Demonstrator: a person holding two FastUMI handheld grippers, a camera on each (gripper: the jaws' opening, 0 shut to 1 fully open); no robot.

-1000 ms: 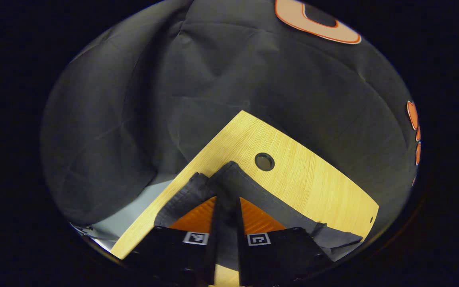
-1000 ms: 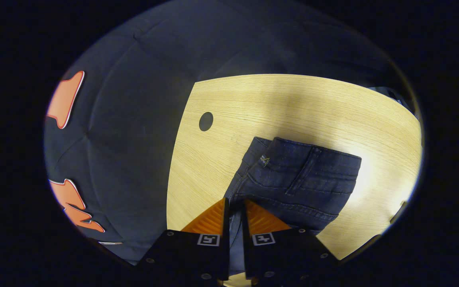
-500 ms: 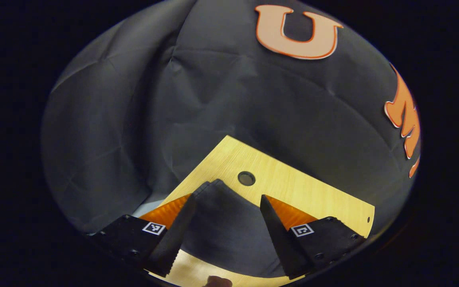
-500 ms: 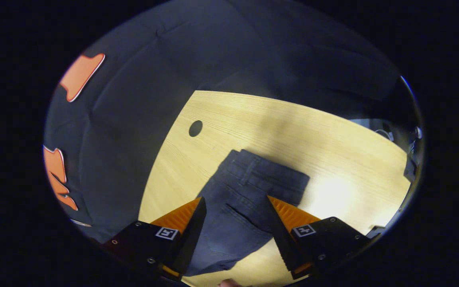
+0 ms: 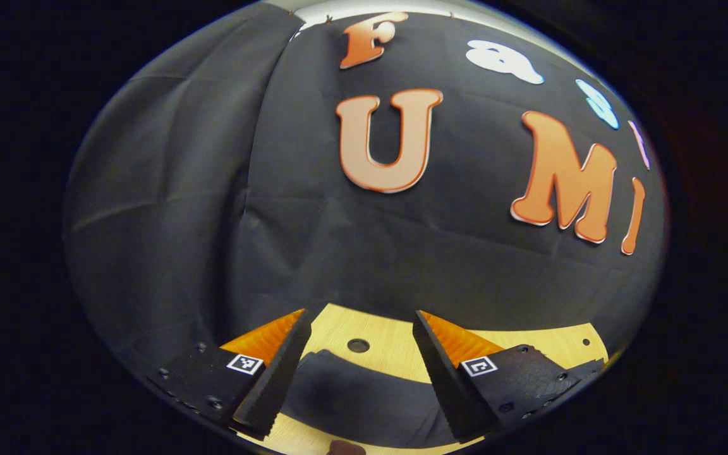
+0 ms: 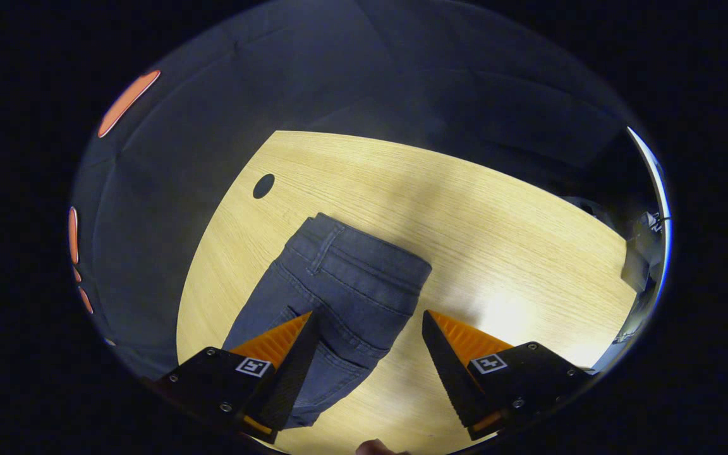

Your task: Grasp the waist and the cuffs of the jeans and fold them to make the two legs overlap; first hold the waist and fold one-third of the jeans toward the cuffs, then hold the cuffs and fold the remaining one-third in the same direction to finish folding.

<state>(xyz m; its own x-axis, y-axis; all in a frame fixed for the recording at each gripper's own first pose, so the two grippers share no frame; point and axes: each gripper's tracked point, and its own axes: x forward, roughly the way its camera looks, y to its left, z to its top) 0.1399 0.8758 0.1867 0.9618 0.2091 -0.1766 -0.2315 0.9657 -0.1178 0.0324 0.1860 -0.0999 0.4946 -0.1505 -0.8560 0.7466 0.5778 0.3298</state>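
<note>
The jeans (image 6: 345, 297) lie flat on the counter (image 6: 497, 227), waistband at the far end. The left claw (image 5: 356, 373) and right claw (image 6: 367, 370) hover above them, spread wide and empty. Lower each claw squarely onto a hem edge, then close firmly.

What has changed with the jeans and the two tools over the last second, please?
Both tools let go. A second ago each was shut on the jeans; now the left tool and right tool are open and have drawn back, the left tilting up toward the wall. The jeans lie on the table, which is unchanged.
</note>
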